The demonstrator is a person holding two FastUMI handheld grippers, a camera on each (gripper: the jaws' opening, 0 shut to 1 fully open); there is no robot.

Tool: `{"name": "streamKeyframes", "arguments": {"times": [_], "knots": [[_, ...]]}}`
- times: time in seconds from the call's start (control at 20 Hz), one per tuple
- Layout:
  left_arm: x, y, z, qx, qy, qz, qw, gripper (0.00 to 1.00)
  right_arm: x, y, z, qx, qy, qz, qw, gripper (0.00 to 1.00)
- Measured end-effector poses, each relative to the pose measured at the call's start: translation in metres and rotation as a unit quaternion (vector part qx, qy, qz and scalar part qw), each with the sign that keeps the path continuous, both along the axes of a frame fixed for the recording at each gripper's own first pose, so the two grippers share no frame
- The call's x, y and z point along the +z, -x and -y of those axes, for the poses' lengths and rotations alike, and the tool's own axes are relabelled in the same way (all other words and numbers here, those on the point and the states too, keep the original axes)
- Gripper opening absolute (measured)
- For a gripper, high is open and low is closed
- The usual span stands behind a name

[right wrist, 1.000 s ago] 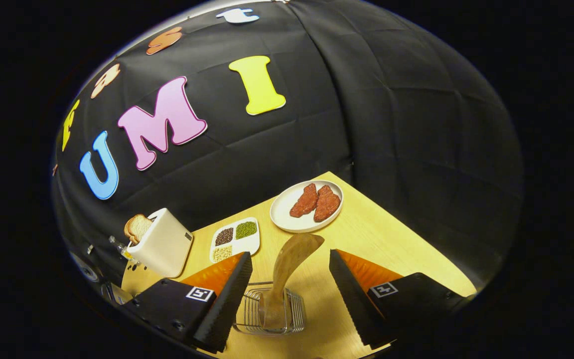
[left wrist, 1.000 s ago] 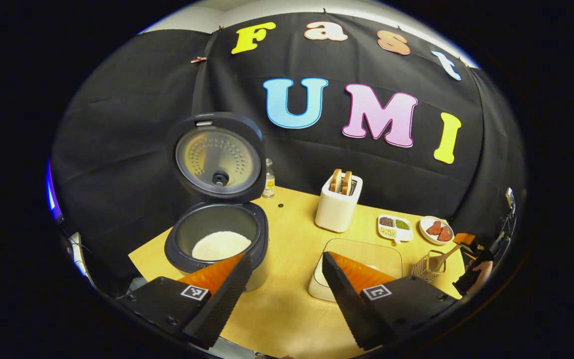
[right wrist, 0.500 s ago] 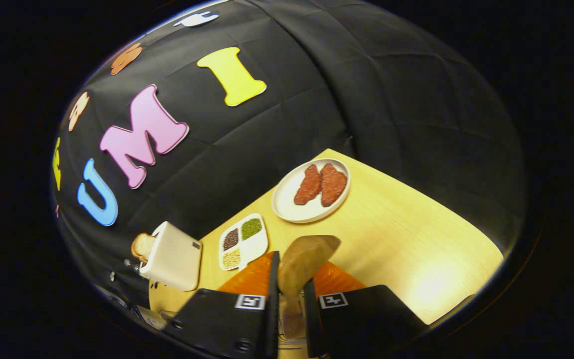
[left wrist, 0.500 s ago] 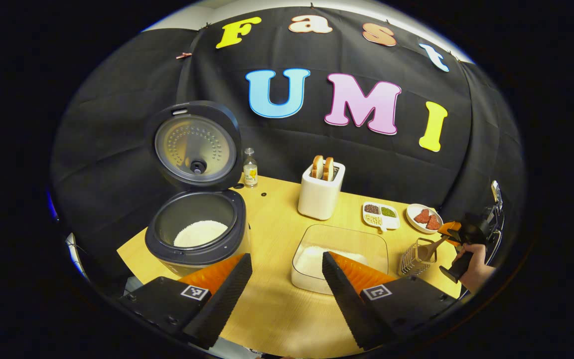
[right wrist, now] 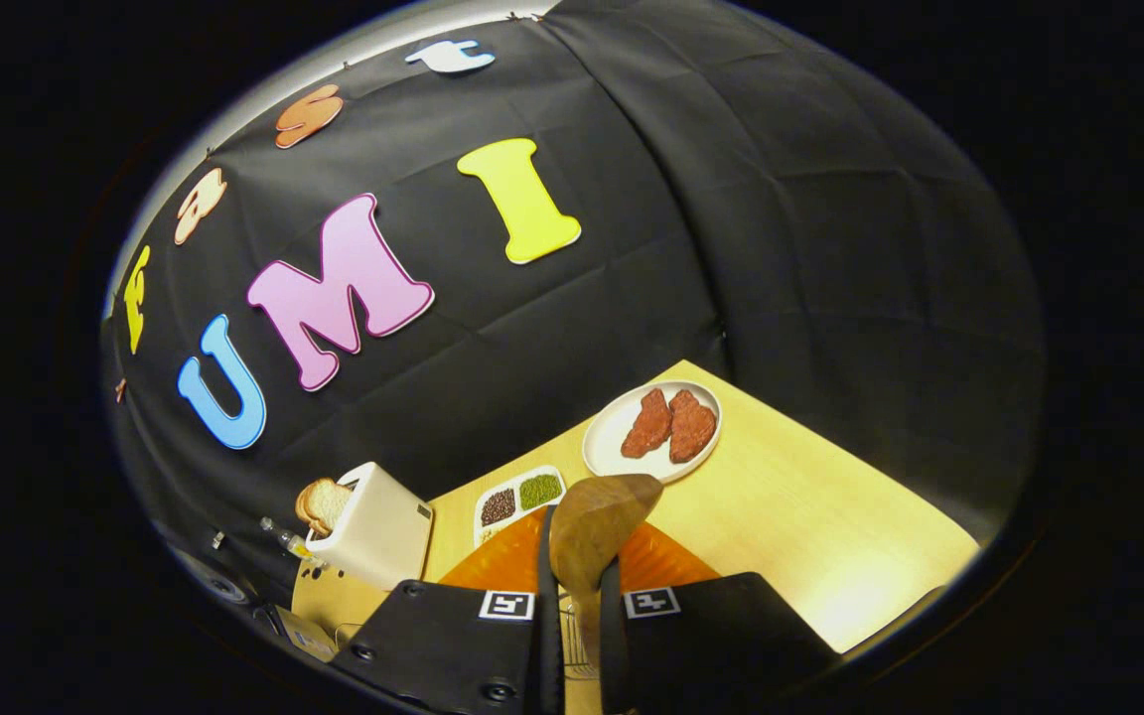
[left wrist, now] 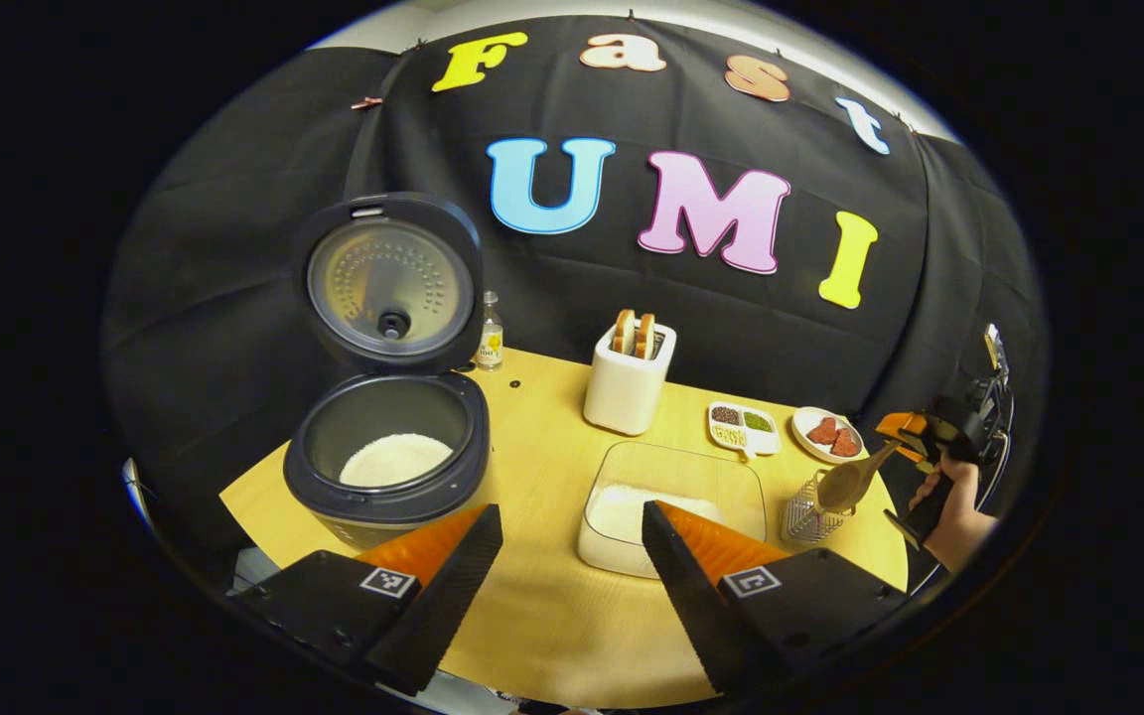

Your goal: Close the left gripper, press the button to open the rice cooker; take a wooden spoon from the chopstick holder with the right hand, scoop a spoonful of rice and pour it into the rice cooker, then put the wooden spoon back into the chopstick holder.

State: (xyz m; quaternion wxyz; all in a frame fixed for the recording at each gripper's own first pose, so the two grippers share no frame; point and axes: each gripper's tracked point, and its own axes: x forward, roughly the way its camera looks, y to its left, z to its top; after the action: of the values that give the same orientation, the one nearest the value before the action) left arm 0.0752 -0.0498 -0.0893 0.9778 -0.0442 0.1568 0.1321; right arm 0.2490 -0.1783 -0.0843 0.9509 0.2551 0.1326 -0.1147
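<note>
In the left gripper view, the left tongs (left wrist: 572, 566) sit at six o'clock, spread wide and holding nothing, above the pale wooden desk (left wrist: 542, 636). At nine o'clock stands the dark round rice cooker (left wrist: 383, 467), its lid up and white rice lying in the pot. Just past the tongs, toward five o'clock, is the clear square container of rice (left wrist: 676, 497). Out at three o'clock a hand (left wrist: 954, 511) holds the right tongs (left wrist: 895, 444), which pinch the light wooden spoon (left wrist: 845, 484) by its handle, the bowl hanging just over the wire chopstick holder (left wrist: 808, 511).

In the right gripper view, the right tongs (right wrist: 572, 596) at six o'clock are pressed together on the spoon's (right wrist: 592, 526) handle, the bowl pointing to twelve. A white plate of red meat slices (right wrist: 651, 432) lies at one o'clock.

The spoon looks light and stiff; I'd judge a grip on the flat handle holds best, since smooth wood could twist once loaded.
</note>
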Motion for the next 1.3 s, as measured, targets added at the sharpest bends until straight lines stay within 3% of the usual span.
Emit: {"name": "streamKeyframes", "arguments": {"times": [0.35, 0.65, 0.95, 1.15, 1.3], "knots": [[0.005, 0.023, -0.05, 0.001, 0.022, 0.024, 0.999, 0.96, 0.059, 0.025, -0.051, 0.016, 0.026, 0.039, 0.999, 0.18], [0.003, 0.038, -0.083, -0.007, 0.035, 0.033, 0.999, 0.92, 0.083, 0.033, -0.15, 0.101, 0.021, 0.057, 0.993, 0.18], [-0.012, 0.036, -0.104, -0.031, 0.048, 0.024, 0.998, 0.96, 0.038, 0.031, -0.224, 0.161, 0.05, 0.027, 0.985, 0.18], [-0.052, 0.033, -0.117, -0.051, 0.047, -0.008, 0.998, 0.95, -0.013, 0.022, -0.246, 0.185, 0.112, -0.001, 0.976, 0.18], [-0.075, 0.035, -0.126, -0.056, 0.056, -0.029, 0.996, 0.95, -0.042, 0.015, -0.25, 0.18, 0.135, -0.013, 0.974, 0.18]]}}
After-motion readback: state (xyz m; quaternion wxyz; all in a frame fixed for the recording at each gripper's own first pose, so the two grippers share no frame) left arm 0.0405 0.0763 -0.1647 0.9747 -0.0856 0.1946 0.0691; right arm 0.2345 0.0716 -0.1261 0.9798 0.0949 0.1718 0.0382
